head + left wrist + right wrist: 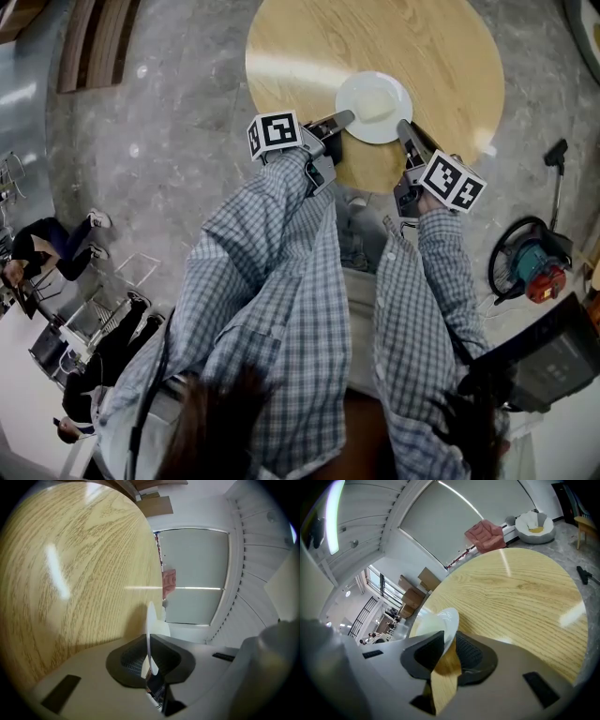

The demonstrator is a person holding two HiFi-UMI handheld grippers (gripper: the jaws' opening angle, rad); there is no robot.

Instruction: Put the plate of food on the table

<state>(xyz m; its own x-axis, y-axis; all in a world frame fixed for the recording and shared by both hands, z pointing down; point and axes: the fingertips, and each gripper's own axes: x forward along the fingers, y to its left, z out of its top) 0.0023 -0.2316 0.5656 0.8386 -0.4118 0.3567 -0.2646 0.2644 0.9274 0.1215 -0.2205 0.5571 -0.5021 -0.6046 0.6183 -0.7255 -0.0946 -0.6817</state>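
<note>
A white plate (373, 106) with pale food (374, 99) is over the near side of the round wooden table (309, 47); whether it rests on the wood I cannot tell. My left gripper (345, 116) is shut on the plate's left rim. In the left gripper view the thin rim (151, 630) stands edge-on between the black pads (131, 660). My right gripper (403, 127) is shut on the right rim. The right gripper view shows that rim (440, 620) wedged between its pads (471, 653), with wood grain visible below it.
A red and teal machine with a black hose (530, 262) sits on the marble floor to the right, beside a black-headed pole (557, 155). People sit by chairs at the lower left (47, 244). A pink armchair (487, 534) stands beyond the table.
</note>
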